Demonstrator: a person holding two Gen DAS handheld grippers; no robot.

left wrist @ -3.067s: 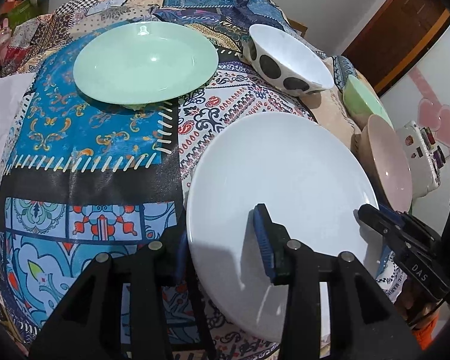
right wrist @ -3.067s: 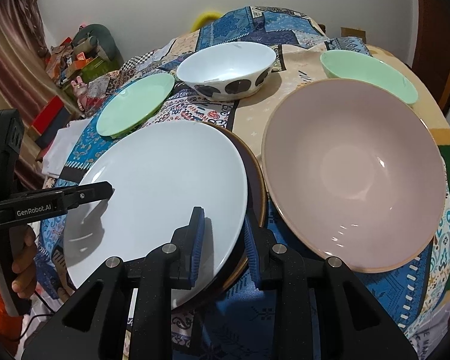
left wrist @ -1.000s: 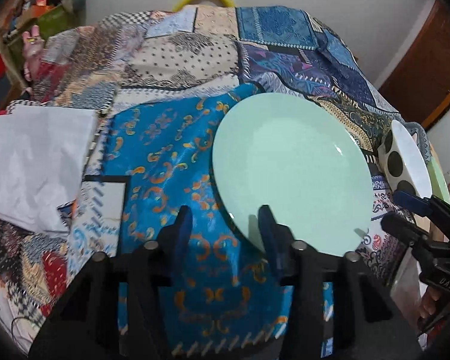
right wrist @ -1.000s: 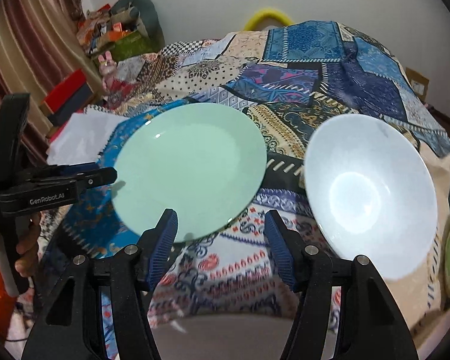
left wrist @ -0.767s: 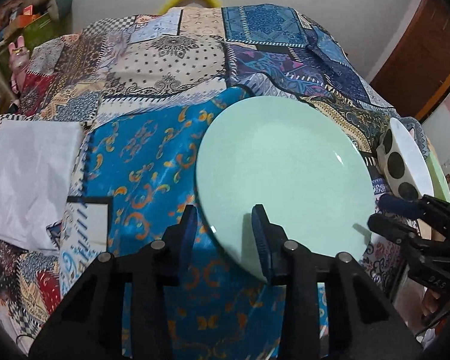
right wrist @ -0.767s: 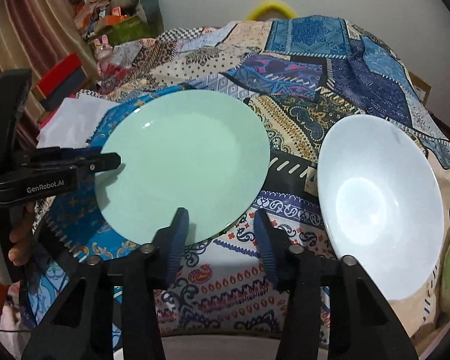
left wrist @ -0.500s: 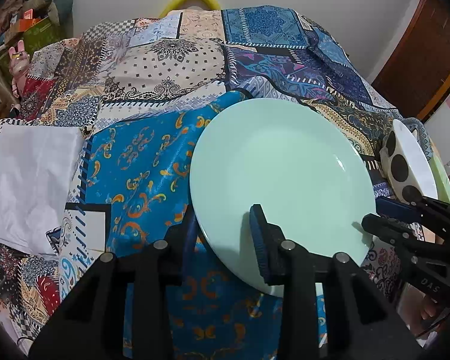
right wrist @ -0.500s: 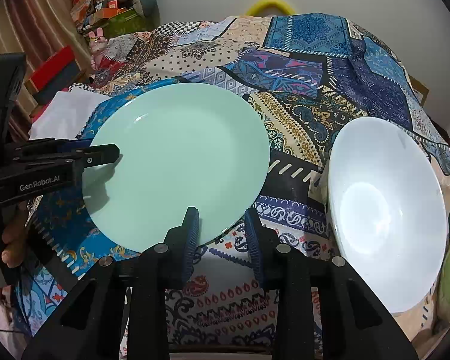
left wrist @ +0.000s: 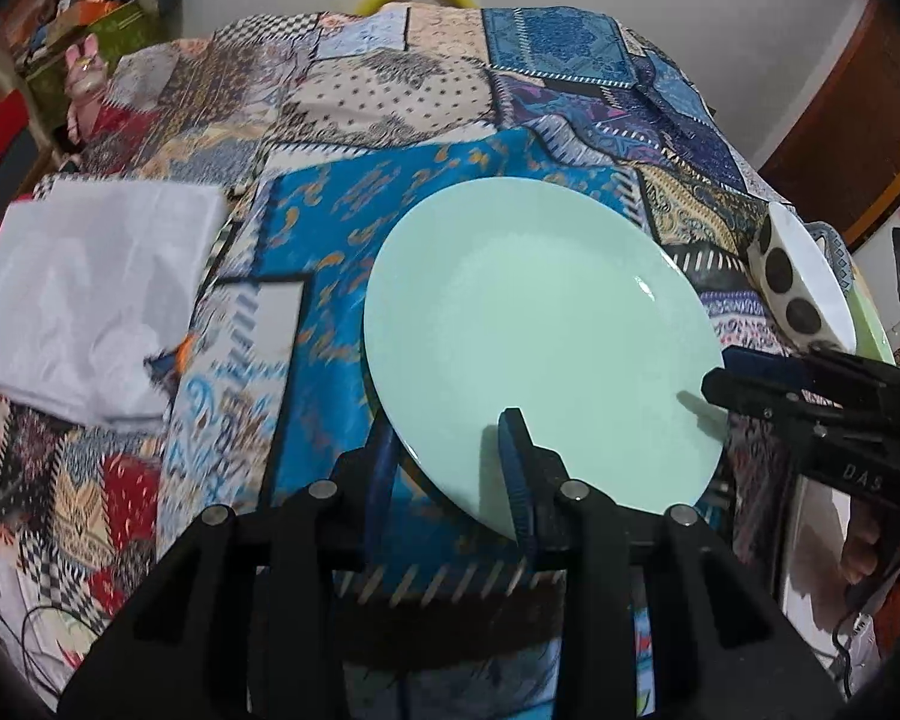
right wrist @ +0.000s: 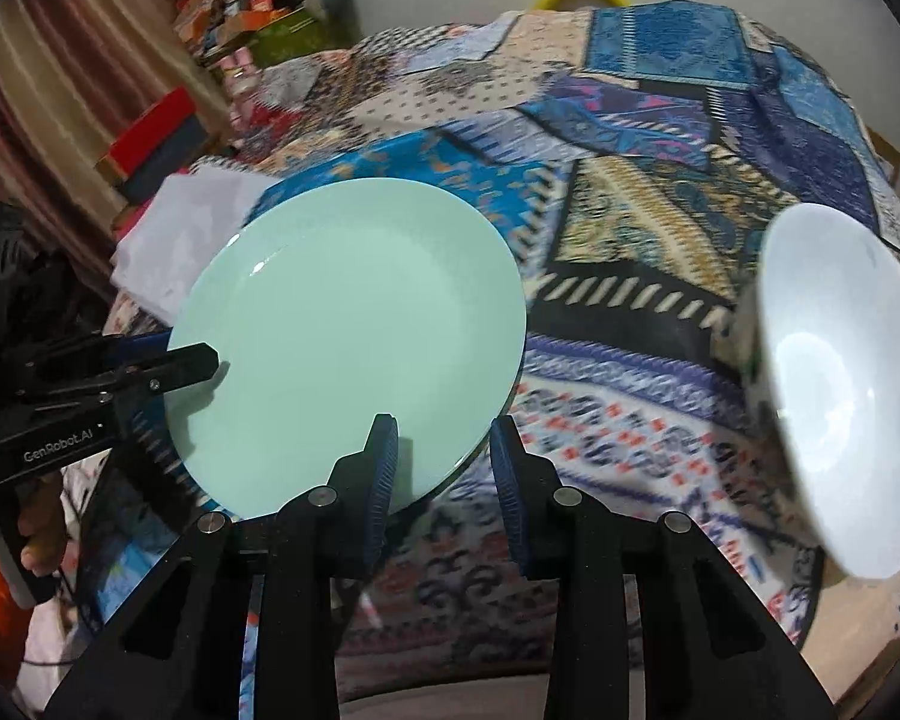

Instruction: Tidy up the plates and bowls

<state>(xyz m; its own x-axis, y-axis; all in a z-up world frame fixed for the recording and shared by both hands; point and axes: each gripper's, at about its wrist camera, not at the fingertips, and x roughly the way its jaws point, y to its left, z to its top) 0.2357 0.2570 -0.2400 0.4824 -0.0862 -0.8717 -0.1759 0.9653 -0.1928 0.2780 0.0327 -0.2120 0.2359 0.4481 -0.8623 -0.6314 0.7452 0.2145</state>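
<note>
Two hand-held grippers pinch my mint-green plate [left wrist: 540,324]: left hand-held gripper [left wrist: 450,468] and right hand-held gripper [right wrist: 444,462] grip its near rim. Uneven pulls could slip it onto the worktop [left wrist: 390,90].

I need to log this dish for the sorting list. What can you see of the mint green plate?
The mint green plate is round, shallow, plain and glossy, like glazed ceramic or glass, with no visible chips. It is tilted above the patchwork tablecloth, near edge lifted. The left hand-held gripper clamps one part of its rim, one finger above and one below; the right hand-held gripper clamps another part. It is empty.
</note>
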